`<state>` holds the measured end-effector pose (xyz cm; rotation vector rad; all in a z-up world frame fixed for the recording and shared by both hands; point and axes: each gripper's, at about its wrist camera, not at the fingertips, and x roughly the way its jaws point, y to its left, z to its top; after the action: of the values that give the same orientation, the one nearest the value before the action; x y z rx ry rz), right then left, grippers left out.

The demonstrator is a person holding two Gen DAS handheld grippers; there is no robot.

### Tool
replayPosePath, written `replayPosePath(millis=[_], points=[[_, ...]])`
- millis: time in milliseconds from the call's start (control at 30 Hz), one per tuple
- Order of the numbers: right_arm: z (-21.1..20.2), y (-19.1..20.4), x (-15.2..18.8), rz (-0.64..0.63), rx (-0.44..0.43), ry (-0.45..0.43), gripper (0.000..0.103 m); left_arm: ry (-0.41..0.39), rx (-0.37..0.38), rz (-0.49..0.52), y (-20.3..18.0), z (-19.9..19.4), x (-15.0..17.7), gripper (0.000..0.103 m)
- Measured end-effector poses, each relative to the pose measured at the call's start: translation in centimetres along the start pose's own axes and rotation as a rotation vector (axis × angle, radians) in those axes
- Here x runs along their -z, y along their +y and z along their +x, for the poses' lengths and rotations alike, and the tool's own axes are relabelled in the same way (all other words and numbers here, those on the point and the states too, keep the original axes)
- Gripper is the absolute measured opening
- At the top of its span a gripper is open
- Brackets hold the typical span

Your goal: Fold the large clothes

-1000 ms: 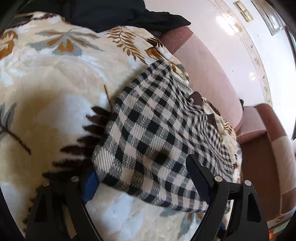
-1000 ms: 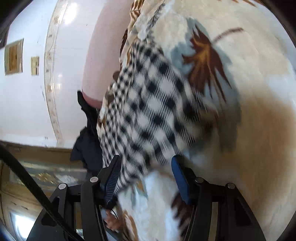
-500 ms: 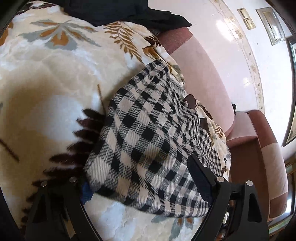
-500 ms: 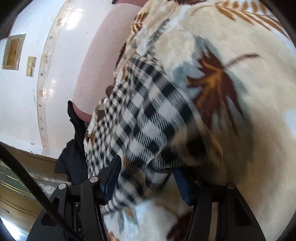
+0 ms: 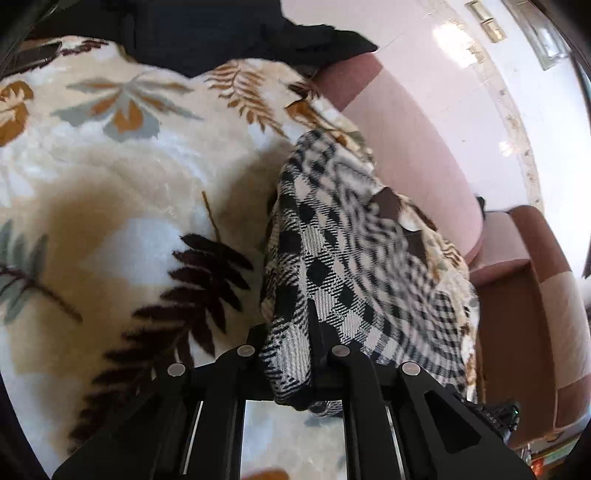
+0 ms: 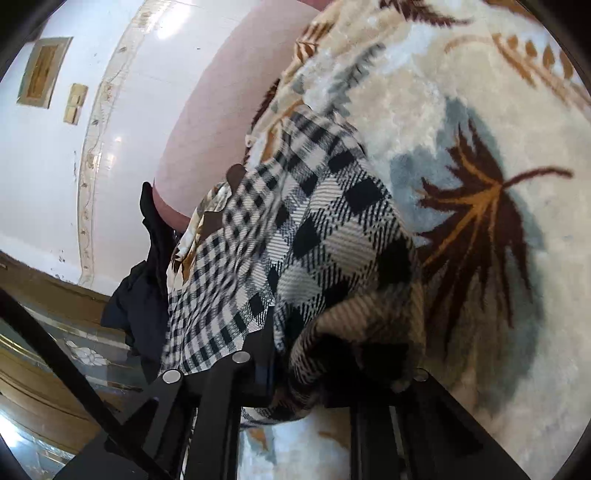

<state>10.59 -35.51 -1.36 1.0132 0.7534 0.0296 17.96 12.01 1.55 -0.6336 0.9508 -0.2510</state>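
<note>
A black-and-white checked garment [image 5: 343, 258] lies on a cream blanket with a leaf print [image 5: 122, 184] that covers a sofa. My left gripper [image 5: 291, 343] is shut on the garment's near edge, and the cloth bunches between the black fingers. In the right wrist view the same garment [image 6: 314, 229] runs up from my right gripper [image 6: 306, 354], which is shut on a bunched fold of it. The fingertips of both grippers are hidden by cloth.
A dark garment [image 5: 207, 33] lies at the far end of the blanket and also hangs over the sofa edge in the right wrist view [image 6: 144, 291]. The pink sofa back [image 5: 410, 147] and brown armrest [image 5: 532, 314] border the blanket. A white wall [image 6: 44, 166] stands behind.
Both grippers have closed on the checked garment's near edge. The cloth, flat before, is now gathered and lifted into a ridge between them.
</note>
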Motion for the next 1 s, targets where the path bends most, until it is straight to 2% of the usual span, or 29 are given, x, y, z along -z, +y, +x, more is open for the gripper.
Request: replayPosePath(millis=[133, 333, 433, 533, 567, 600, 667, 700, 767, 867, 1000], points=[[-2.0, 0.2, 1.1, 0.004, -0.007, 0.011, 0.014, -0.002, -0.026, 0.05, -0.7, -2.6, 1.7, 0.009], [-5.1, -0.5, 3.9, -0.04, 0.006, 0.051, 0.014, 0.037, -0.05, 0.035, 1.3, -4.7, 5.1, 0.01], [-6.1, -1.7, 5.0, -0.014, 0.038, 0.068, 0.021, 0.069, -0.051, -0.007, 3.0, -5.1, 6.0, 0.012], [-8.9, -3.3, 5.4, 0.039, 0.005, 0.037, 0.027, 0.05, -0.027, -0.012, 4.1, -7.3, 6.0, 0.012], [-10.0, -3.7, 5.4, 0.039, 0.009, 0.013, 0.028, 0.021, -0.031, -0.003, 4.2, -8.2, 5.9, 0.013], [-11.7, -3.9, 5.3, 0.02, 0.034, -0.031, 0.033, -0.012, -0.041, 0.011, 4.2, -9.3, 5.9, 0.015], [-13.6, -3.9, 5.2, -0.019, 0.086, -0.09, 0.042, -0.06, -0.058, 0.034, 3.9, -11.0, 6.1, 0.028], [-14.4, -3.9, 5.1, -0.04, 0.115, -0.123, 0.051, -0.084, -0.062, 0.048, 3.5, -11.7, 6.3, 0.03], [-15.3, -3.9, 4.7, -0.075, 0.165, -0.163, 0.053, -0.097, -0.068, 0.09, 2.3, -12.1, 6.5, 0.033], [-15.0, -3.5, 4.4, -0.119, 0.171, -0.144, 0.053, -0.086, -0.082, 0.188, -0.4, -11.5, 7.3, 0.047], [-11.5, -2.6, 4.8, -0.197, 0.214, -0.055, 0.053, -0.043, -0.091, 0.286, -3.8, -9.1, 8.4, 0.047]])
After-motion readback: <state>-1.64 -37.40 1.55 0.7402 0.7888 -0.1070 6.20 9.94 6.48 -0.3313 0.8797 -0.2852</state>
